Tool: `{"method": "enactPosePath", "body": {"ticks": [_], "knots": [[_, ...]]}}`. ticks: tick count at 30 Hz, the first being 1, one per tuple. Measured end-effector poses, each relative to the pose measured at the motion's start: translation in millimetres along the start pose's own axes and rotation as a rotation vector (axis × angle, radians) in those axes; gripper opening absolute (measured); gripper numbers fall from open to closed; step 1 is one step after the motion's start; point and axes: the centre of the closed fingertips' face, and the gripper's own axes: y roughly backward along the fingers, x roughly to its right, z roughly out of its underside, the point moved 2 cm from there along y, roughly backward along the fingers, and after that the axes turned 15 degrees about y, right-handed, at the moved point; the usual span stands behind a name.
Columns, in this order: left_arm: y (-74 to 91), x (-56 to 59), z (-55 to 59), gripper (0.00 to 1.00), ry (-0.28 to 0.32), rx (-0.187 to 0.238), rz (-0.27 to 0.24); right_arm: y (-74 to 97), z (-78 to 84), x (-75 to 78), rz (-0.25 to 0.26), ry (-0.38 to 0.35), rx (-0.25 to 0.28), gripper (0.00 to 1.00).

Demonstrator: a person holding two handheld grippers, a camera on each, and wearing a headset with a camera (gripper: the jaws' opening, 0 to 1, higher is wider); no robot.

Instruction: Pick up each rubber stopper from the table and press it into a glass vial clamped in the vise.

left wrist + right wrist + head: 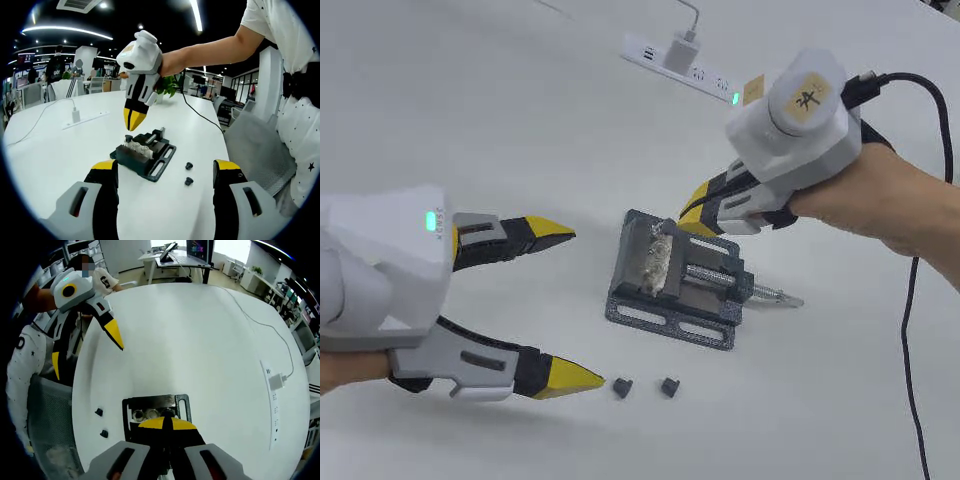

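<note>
Your left gripper [588,308] has its jaws wide apart, the lower tip just beside two small dark rubber stoppers [622,387] on the smooth white table [470,120]. Your right gripper [686,225], jaws seemingly pressed together, sits over the clear vials [655,262] clamped in the grey metal vise [670,318], with open tabletop all round.

No readable text (sticker [809,98] mark unclear).

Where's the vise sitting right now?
Head view: the vise sits mid-table under the right gripper, with two loose stoppers on its near side, beside the left gripper.
</note>
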Motion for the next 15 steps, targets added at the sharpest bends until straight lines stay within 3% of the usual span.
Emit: {"method": "enactPosePath", "body": {"ticks": [15], "knots": [[-0.7,0.3,-0.4,0.76,0.000,-0.001,0.003,-10.0,-0.3,-1.2,-0.018,0.000,-0.002,0.00]]}}
